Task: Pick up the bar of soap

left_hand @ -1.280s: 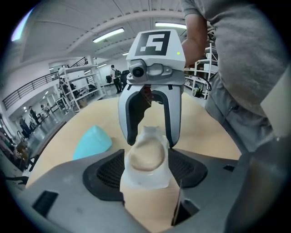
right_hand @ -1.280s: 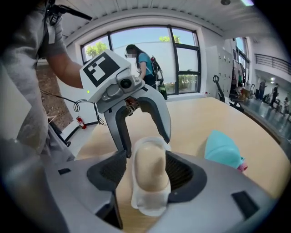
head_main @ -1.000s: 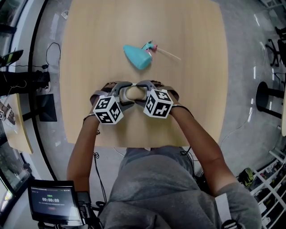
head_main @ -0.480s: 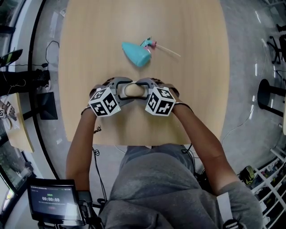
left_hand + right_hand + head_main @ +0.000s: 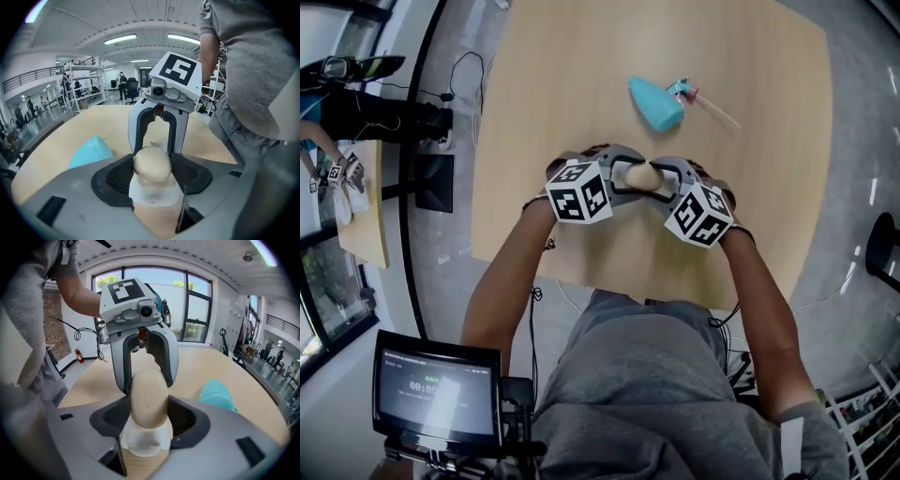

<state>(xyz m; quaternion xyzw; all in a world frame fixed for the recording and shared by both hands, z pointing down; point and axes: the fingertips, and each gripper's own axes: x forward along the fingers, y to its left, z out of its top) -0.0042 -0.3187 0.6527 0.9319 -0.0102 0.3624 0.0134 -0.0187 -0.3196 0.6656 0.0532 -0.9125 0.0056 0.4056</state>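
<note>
Got left gripper (image 5: 152, 171) clamped on the bar of soap (image 5: 152, 162): seen end-on as a rounded cream lump, seated between the black ribbed pads (image 5: 119, 174) and touching both. Just been closing those jaws, with the soap between them. Same for right gripper (image 5: 149, 414): closed on that same bar from the opposite end, with its broad cream face standing upright between the pads and contact on both sides. Facing each other nose to nose in the head view, marker cubes (image 5: 578, 190) outboard, soap pinched in the middle between the two sets of fingertips, over the near half of the wooden table (image 5: 544, 84). Cannot tell from any view whether lifted clear of the tabletop or resting on it. Seeing a pale white patch directly under the bar in both gripper views; cannot identify. Further out: teal spray bottle (image 5: 654, 103) lying on its side, beyond the grippers toward the far edge, pink-trimmed nozzle end pointing right, well apart from the soap. Also showing at lower left in the left gripper view and at right in the right gripper view, behind the jaws. Off the table: forearms (image 5: 511, 272) running back from both grippers to a grey shirt, small screen (image 5: 438, 392) at lower left of the head view.
</note>
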